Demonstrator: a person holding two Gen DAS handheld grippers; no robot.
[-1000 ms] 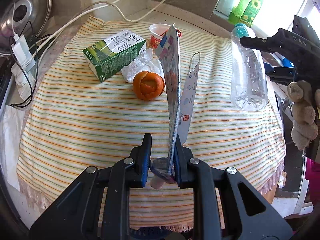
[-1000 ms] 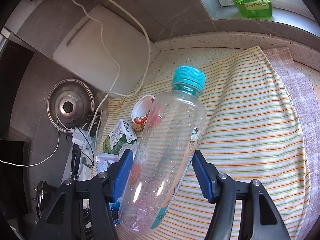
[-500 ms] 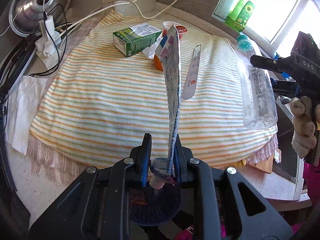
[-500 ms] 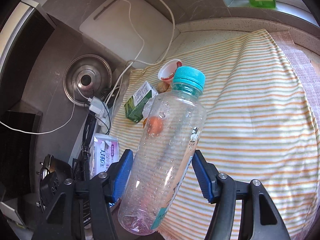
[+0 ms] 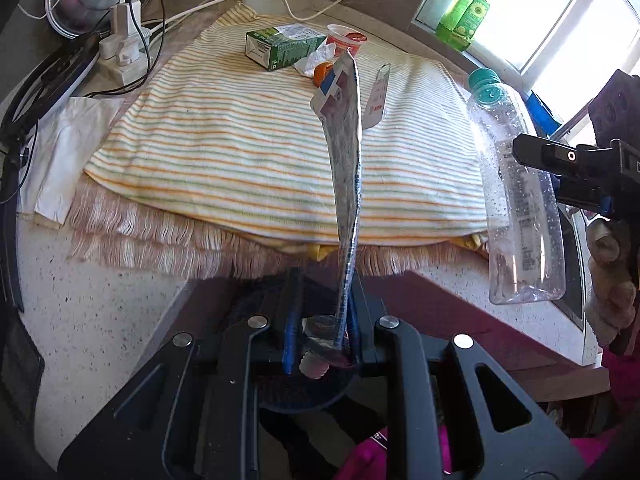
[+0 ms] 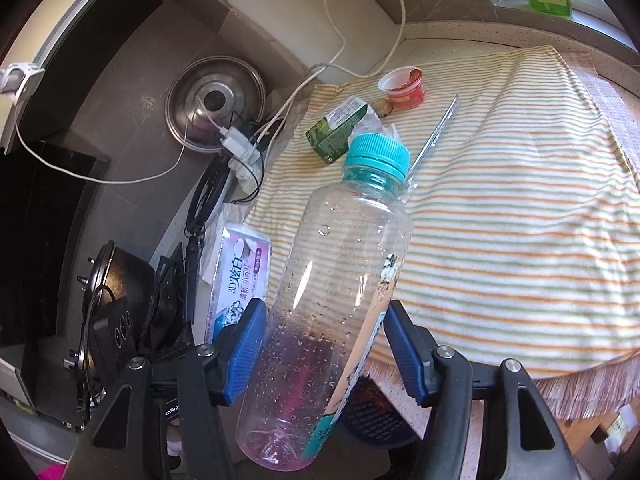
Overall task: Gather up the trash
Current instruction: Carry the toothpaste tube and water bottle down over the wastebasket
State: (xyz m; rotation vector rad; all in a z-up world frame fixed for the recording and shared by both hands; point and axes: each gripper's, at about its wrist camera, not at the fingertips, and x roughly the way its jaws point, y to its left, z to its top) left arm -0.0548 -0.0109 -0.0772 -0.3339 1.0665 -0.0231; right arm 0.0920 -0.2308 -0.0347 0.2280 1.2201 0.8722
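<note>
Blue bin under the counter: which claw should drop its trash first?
Left, probably. The left claw, shut on the toothpaste tube, has the tube's cap end directly over the blue bin. The right claw holds the bottle with its base off to the bin's side.

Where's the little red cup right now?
The red cup stands at the far edge of the striped cloth, beside the green carton; in the left wrist view it is top middle, just right of that carton.
</note>
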